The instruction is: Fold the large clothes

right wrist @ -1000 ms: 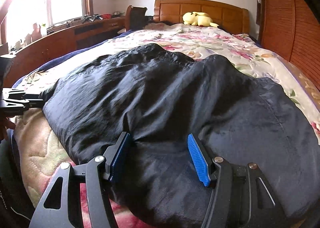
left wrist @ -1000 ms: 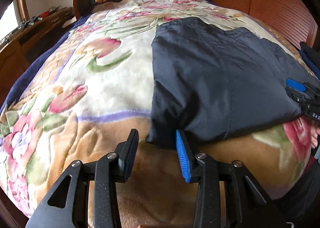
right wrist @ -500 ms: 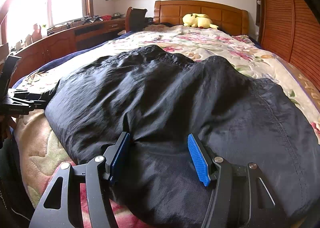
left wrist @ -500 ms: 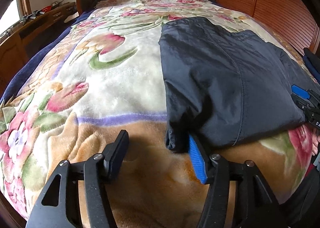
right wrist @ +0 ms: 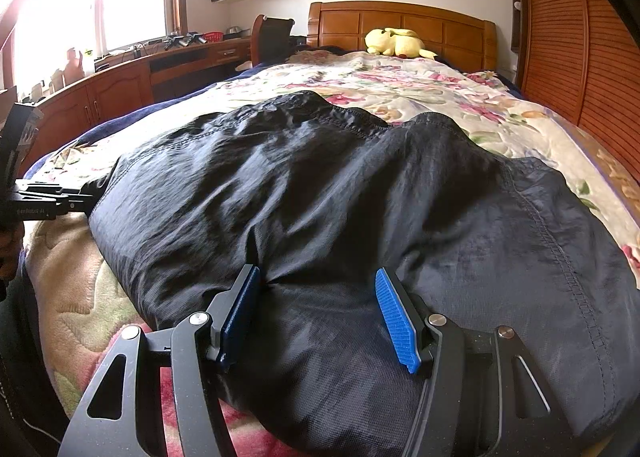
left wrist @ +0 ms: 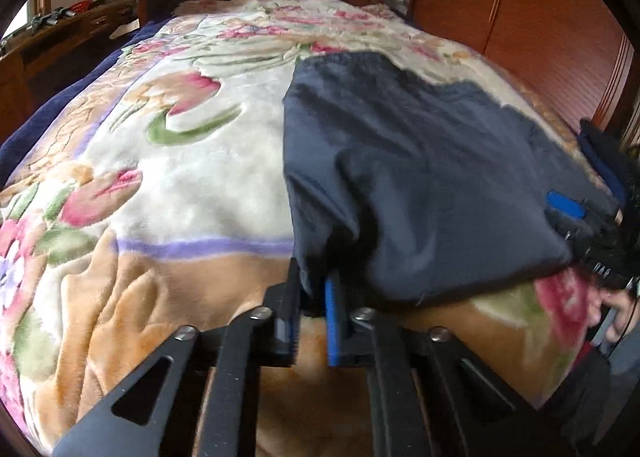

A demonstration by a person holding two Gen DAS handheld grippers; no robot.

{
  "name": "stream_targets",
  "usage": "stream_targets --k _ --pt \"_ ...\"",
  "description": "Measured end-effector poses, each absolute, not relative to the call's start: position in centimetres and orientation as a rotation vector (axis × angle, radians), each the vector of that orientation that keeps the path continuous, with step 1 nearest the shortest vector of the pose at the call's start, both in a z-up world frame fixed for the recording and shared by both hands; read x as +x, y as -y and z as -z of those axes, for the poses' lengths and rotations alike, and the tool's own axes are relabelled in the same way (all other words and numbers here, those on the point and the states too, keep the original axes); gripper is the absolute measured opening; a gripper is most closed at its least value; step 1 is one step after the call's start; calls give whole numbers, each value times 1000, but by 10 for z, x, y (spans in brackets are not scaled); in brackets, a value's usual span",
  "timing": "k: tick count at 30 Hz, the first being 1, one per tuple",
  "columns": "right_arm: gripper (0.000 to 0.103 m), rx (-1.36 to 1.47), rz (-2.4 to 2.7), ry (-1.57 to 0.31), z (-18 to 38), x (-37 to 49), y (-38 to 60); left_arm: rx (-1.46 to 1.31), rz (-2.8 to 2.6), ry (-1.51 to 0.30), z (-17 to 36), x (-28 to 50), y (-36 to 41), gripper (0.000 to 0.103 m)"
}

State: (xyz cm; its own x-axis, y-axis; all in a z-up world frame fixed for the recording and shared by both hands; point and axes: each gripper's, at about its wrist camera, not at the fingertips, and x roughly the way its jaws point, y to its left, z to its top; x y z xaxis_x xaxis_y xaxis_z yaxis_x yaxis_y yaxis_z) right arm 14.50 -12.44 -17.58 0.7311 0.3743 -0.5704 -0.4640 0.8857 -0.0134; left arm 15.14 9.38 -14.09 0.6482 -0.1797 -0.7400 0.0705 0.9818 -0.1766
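The dark garment (right wrist: 340,197) lies spread on the bed (left wrist: 160,177), no fold yet made: the left claw (left wrist: 314,297) is closing on its near corner, the right claw (right wrist: 320,309) straddles its hem, jaws apart.

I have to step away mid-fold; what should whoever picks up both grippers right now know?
Left gripper: jaws closing, pinching the near left corner of the dark garment.
Right gripper: open, resting on the garment's near edge, fabric bulging between the pads, not clamped.
Garment: spread fairly flat on the floral blanket, nearer the wardrobe side.
Done: left corner caught.
Left: close the right gripper on its edge, then probably carry both corners toward the headboard.
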Motion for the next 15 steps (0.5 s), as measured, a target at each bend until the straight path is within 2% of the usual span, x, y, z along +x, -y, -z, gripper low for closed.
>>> stream_targets --k 2,8,15 --pt "62 -159 -464 -592 176 145 125 -153 188 -805 117 152 -85 6" --pt "62 -135 -465 -651 165 149 129 34 235 -636 30 162 -25 6" --pt "62 -90 -380 -608 121 128 193 118 364 -555 -25 188 53 6"
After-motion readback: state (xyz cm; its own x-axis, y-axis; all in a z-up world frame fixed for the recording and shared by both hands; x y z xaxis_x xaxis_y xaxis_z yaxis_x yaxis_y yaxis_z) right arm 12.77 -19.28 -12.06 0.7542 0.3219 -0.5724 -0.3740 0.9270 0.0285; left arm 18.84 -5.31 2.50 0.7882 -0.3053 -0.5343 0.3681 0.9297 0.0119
